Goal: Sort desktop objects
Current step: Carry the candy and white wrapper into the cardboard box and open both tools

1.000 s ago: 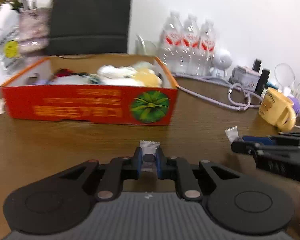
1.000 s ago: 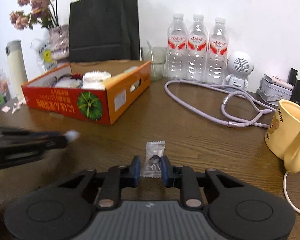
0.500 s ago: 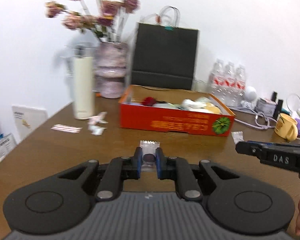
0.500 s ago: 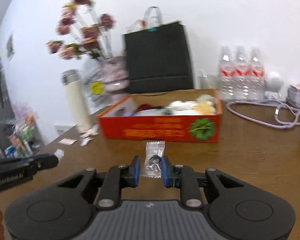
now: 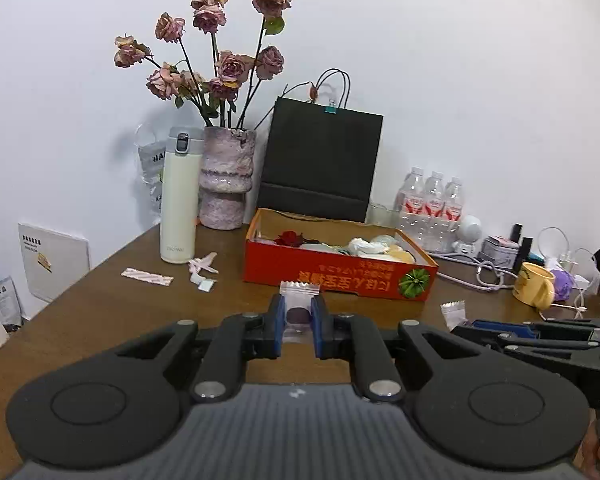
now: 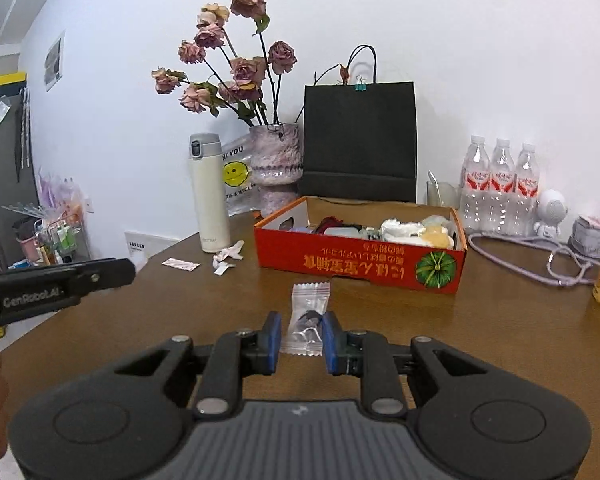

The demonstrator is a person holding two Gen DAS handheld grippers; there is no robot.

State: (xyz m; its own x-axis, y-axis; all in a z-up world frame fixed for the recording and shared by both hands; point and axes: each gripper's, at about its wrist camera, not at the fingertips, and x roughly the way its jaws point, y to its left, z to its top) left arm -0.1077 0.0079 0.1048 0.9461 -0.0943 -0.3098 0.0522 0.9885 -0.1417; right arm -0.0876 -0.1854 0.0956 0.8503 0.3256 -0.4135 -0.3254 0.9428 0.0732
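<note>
I'm pinching one sachet (image 5: 299, 309) in the left tongs (image 5: 298, 330), another sachet (image 6: 309, 318) in the right tongs (image 6: 300, 338), both hanging above the table (image 6: 480, 332), near side of the box (image 6: 360, 266). Grips are only catching thin film, so either could be slipping out short of it.

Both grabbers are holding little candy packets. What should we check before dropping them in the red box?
1. Left gripper shut on its clear packet with a dark round sweet: ok.
2. Right gripper shut on its crinkly clear candy packet: ok.
3. Red cardboard box with the pumpkin picture open on top: ok.
4. Free room inside the box: cannot tell; it already holds a red flower and white wrapped bits.
5. Brown wooden table between the grippers and the box free of obstacles: ok.
6. Grippers apart from each other: ok, side by side with a gap.
</note>
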